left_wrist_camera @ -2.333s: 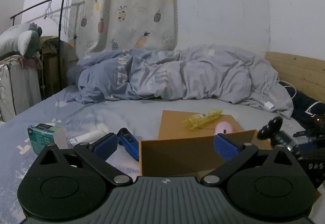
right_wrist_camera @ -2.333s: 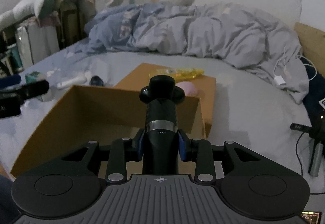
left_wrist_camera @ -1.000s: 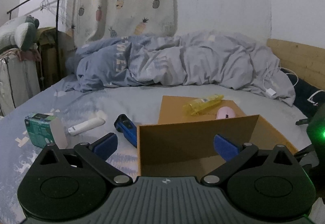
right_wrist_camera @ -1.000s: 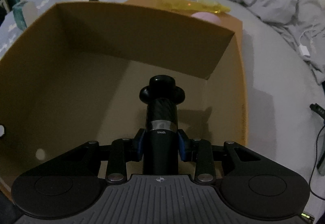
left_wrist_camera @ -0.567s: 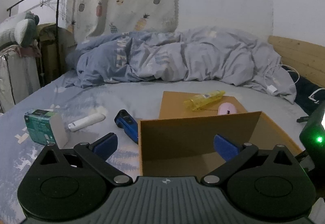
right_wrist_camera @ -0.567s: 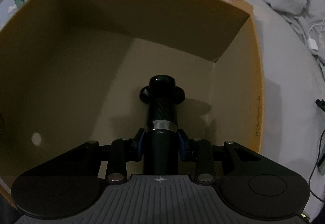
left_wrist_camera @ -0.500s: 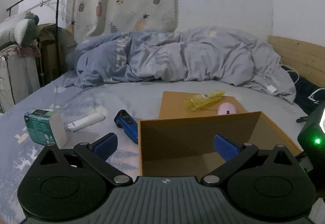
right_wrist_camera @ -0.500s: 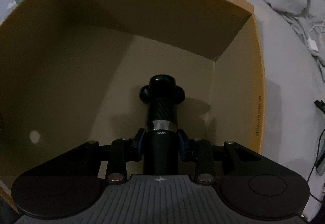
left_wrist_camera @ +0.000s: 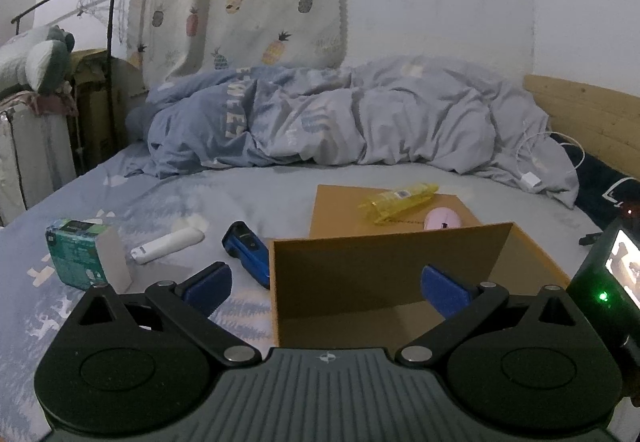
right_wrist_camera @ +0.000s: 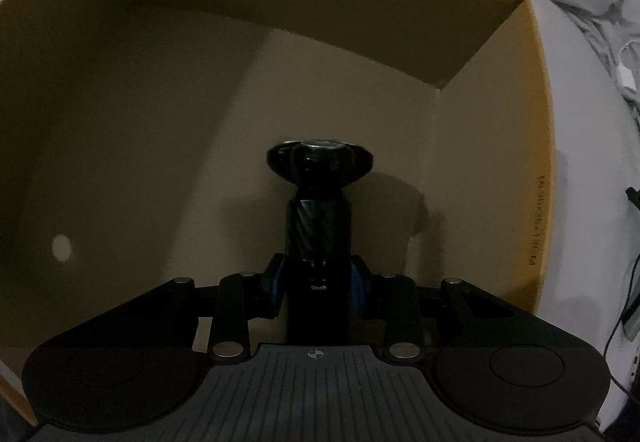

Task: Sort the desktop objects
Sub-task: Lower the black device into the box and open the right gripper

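Observation:
My right gripper (right_wrist_camera: 316, 288) is shut on a black electric shaver (right_wrist_camera: 318, 217) by its lower body. It points steeply down into the open cardboard box (right_wrist_camera: 536, 121), with the shaver's round head close to the dim box floor; whether they touch I cannot tell. In the left wrist view my left gripper (left_wrist_camera: 326, 284) is open and holds nothing, its fingers astride the box's near left wall (left_wrist_camera: 380, 258). On the bed left of the box lie a blue handheld device (left_wrist_camera: 246, 250), a white stick-shaped object (left_wrist_camera: 168, 245) and a green packet (left_wrist_camera: 76, 256).
A yellow packet (left_wrist_camera: 398, 198) and a pink mouse (left_wrist_camera: 442, 219) rest on the box's far flap (left_wrist_camera: 340, 209). A crumpled grey duvet (left_wrist_camera: 360, 121) fills the back of the bed. A white charger cable (left_wrist_camera: 530, 177) lies at right. The right gripper's body (left_wrist_camera: 600, 282) shows at the right edge.
My right gripper has tipped further down and sunk deeper into the box with the shaver, which now sits lower between the pads. The left gripper has stayed still.

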`<state>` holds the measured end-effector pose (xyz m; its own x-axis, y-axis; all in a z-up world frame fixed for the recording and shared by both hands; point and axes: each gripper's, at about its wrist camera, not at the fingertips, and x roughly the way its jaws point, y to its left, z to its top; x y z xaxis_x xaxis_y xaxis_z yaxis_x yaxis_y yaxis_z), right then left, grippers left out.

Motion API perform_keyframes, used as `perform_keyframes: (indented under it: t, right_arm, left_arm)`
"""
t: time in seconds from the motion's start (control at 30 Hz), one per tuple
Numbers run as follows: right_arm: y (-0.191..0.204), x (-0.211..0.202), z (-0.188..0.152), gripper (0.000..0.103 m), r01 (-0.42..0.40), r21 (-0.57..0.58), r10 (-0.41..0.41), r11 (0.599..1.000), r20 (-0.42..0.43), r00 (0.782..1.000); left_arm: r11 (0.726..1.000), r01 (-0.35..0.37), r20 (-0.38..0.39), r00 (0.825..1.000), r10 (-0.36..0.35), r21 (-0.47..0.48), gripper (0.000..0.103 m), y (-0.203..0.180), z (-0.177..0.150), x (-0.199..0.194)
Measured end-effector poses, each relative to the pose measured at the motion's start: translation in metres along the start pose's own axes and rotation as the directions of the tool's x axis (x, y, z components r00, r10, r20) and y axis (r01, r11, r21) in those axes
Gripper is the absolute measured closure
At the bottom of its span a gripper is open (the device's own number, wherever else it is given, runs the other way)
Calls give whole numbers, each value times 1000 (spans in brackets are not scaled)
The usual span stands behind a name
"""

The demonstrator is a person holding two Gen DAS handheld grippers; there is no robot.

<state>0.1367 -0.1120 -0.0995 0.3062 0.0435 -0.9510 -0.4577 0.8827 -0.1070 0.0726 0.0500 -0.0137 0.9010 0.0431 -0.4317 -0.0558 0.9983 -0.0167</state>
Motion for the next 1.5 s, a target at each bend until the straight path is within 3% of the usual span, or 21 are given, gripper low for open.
perform_keyframes:
  t: [0.7, 1.1, 1.5]
  right_arm:
    - [7, -5, -6, 66, 5, 23, -6, 1000, 23, 1000]
    - [1, -18, -13, 64, -17, 68, 10, 998, 108, 994]
    - [-7, -33, -12, 50, -71, 97, 52, 993, 181, 982]
  left_arm:
    - [1000, 7, 12, 1000, -7, 9, 0, -5, 1, -1]
    - [1000, 9, 13, 1000, -9, 10, 0, -6, 1, -2]
    - [1000, -3, 7, 1000, 3, 7, 0, -5, 2, -1]
